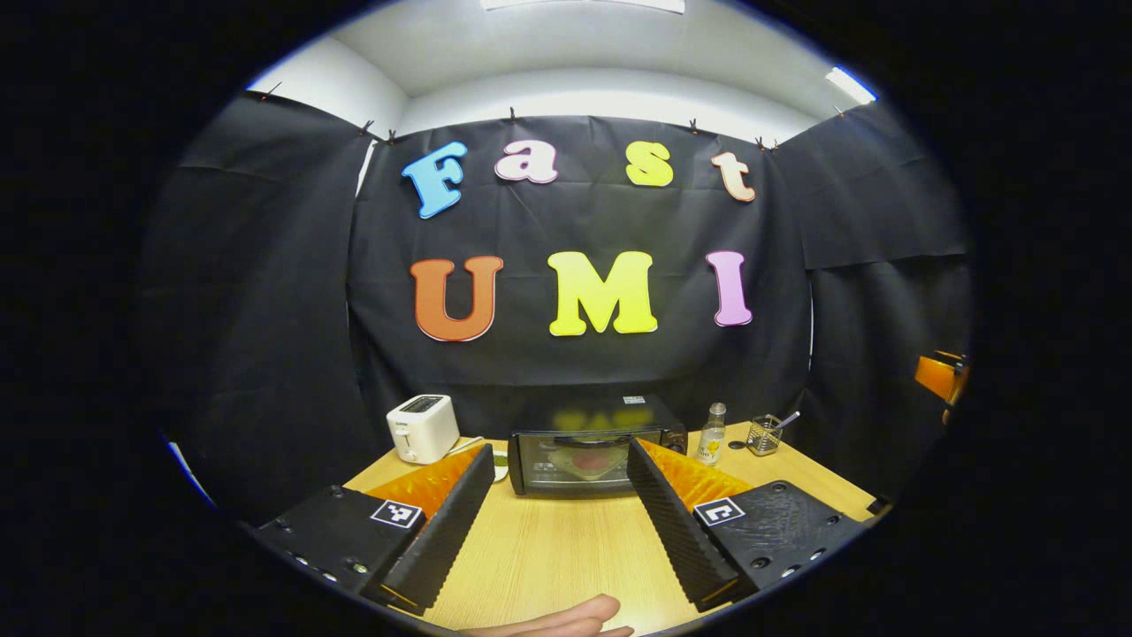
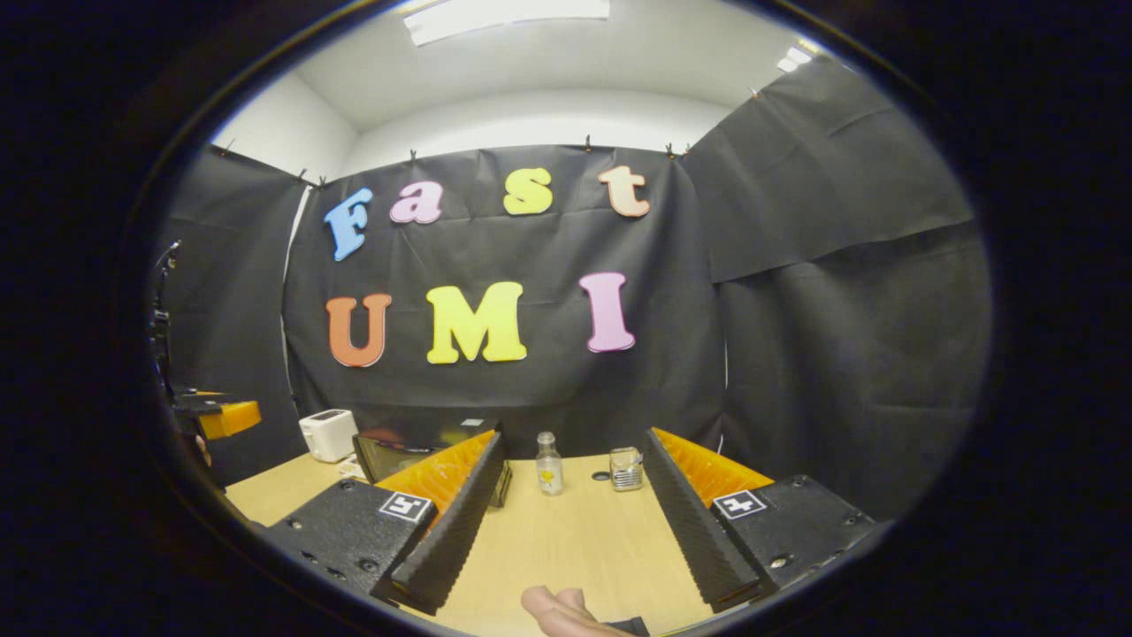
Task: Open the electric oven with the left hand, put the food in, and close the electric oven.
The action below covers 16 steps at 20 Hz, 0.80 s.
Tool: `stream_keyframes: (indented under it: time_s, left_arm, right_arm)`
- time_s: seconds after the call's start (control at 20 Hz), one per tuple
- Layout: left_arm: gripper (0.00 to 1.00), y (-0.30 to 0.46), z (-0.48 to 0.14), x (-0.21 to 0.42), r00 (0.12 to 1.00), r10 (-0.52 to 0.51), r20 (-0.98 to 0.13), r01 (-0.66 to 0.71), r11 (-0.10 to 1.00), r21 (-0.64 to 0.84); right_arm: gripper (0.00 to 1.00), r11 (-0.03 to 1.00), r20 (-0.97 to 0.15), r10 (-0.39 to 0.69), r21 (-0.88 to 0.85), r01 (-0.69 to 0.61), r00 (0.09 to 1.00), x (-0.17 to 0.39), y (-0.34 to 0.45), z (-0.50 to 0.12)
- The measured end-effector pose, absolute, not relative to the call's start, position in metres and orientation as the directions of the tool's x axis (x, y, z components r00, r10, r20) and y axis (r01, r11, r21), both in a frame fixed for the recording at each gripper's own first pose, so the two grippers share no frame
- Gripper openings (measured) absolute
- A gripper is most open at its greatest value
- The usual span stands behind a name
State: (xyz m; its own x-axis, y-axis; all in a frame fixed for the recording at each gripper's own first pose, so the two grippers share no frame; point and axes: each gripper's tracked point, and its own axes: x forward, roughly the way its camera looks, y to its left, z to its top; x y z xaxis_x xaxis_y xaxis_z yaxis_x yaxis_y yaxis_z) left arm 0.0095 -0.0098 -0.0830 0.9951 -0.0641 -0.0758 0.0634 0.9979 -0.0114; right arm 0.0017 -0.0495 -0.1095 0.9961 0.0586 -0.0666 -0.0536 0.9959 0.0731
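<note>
Black cloth (image 1: 601, 354) hangs clipped along the back and both side walls of the booth, with white wall (image 1: 566, 97) and ceiling (image 2: 548, 71) showing above it. Strip lights (image 2: 508, 18) glow overhead. A light wooden table (image 1: 557, 548) runs up to the back cloth.

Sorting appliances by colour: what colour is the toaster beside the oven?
White. The toaster shows best in the left gripper view, left of the black oven.

text: none legible | bottle (image 2: 549, 464) label: too small | tongs (image 1: 560, 509) tags: pattern only
</note>
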Motion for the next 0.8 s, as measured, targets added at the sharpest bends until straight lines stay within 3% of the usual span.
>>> stream_keyframes:
  time_s: [0.1,0.15,0.35,0.45,0.55,0.8]
  left_arm:
    - [0.96,-0.006,-0.080,-0.010,0.996,-0.066,-0.055,0.065,0.997,-0.033]
    - [0.95,-0.003,-0.081,-0.019,0.997,-0.065,-0.048,0.063,0.997,-0.036]
    - [0.96,0.000,-0.090,-0.049,0.998,-0.049,-0.025,0.048,0.999,-0.019]
    - [0.95,-0.006,-0.096,-0.054,0.998,-0.051,-0.028,0.051,0.999,0.004]
    - [0.95,-0.018,-0.098,-0.055,0.997,-0.071,-0.044,0.072,0.997,0.030]
    - [0.96,-0.034,-0.090,-0.054,0.994,-0.099,-0.037,0.101,0.994,0.046]
  right_arm:
    - [1.00,0.995,-0.073,0.067,0.074,-0.062,0.995,-0.001,-0.043,-0.112]
    - [0.96,0.996,-0.082,0.070,0.068,-0.065,0.994,-0.010,-0.044,-0.115]
    - [0.96,0.993,-0.078,0.103,0.067,-0.098,0.992,-0.024,-0.028,-0.109]
    - [1.00,0.993,-0.072,0.104,0.054,-0.100,0.992,-0.027,-0.026,-0.108]
    - [0.96,0.994,-0.072,0.104,0.041,-0.101,0.992,-0.030,-0.025,-0.109]
    - [1.00,0.995,-0.088,0.088,0.043,-0.085,0.992,-0.034,-0.034,-0.113]
